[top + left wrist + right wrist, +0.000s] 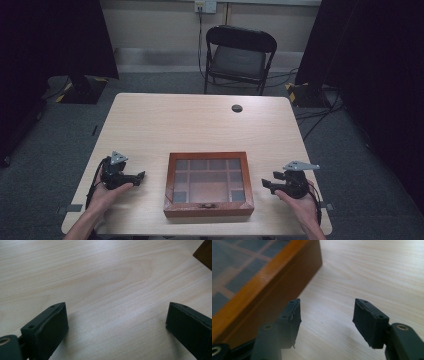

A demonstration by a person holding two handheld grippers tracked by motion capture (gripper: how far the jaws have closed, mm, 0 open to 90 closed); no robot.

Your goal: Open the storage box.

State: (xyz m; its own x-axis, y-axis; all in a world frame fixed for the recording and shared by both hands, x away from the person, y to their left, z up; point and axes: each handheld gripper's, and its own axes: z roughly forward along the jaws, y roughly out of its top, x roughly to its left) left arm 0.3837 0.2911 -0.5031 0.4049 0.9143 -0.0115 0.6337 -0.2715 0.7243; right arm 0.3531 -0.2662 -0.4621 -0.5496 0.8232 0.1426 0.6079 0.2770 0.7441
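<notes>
High view: wooden box (209,184) at table's (150,125) near edge, lid closed, flanked by left gripper (140,176) and right gripper (266,183), both agape, empty. Approach stage; next likely reaching front latch.

Desk (200,125): pale, light wood with a fine lengthwise grain; one small dark round disc (237,108) near its far edge
Box (208,206): reddish-brown wooden frame, orange-toned on top in the right gripper view; lid panel shows a grid of grey-blue fields between brown bars
Left gripper (141,175) and right gripper (265,183): black bodies and black pads, each with a grey plate on top
Chair (239,55): black frame, dark grey seat
Floor (150,82): dark grey carpet
</notes>
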